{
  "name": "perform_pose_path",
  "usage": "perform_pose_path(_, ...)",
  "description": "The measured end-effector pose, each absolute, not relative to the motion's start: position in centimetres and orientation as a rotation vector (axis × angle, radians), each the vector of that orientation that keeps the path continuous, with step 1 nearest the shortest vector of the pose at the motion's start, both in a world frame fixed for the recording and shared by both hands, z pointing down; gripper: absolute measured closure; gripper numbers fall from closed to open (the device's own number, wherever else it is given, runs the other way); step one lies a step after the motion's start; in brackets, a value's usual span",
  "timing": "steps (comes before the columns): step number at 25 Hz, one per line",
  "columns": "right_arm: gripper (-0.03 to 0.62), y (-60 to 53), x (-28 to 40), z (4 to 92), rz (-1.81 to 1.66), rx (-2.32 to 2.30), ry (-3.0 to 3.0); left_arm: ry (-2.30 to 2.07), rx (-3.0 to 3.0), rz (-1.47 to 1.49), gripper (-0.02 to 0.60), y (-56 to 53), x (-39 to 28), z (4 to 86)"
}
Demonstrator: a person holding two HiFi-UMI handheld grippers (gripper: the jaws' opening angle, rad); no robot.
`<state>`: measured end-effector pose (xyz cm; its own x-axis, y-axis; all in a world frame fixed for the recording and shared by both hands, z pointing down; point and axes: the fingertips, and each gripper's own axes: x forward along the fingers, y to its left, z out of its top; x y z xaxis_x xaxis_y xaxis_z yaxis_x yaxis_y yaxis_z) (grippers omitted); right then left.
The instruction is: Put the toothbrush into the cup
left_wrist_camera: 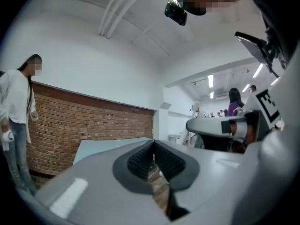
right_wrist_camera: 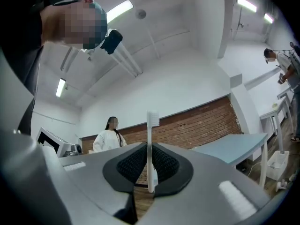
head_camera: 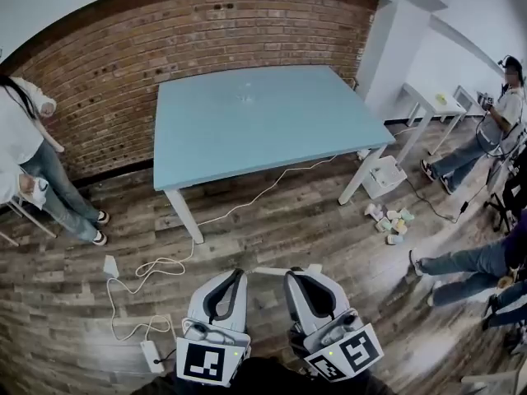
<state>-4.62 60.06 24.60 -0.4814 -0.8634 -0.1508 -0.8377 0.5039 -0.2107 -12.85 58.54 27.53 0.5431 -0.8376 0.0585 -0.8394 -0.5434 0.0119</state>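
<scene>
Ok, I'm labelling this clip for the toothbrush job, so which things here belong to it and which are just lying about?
Job: toothbrush, clamped in the right gripper; small clear cup, faint, on the blue table.
Lying about: white cable, power strip, little blocks and white box, all on the floor.

Bright, even light from long white ceiling strip lamps (right_wrist_camera: 119, 9); faint soft shadow under the pale blue rectangular table (head_camera: 247, 130). Heavy fisheye bend, black vignetted corners, nearest foreground out of focus
</scene>
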Motion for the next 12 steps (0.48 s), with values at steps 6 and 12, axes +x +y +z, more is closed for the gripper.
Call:
perform_pose_path(6, 0.56, 55.0, -7.7, 22.4, -0.103, -1.442, 2.521, -1.506, 2.736, 0.002, 0.574, 53.8, -16.6, 25.8)
perform_pose_path(12, 0.56, 51.9, -8.7, 21.4, -0.07, -1.484, 2.523, -1.464, 2.712, 0.006, 0.574, 51.1, -18.0, 26.5)
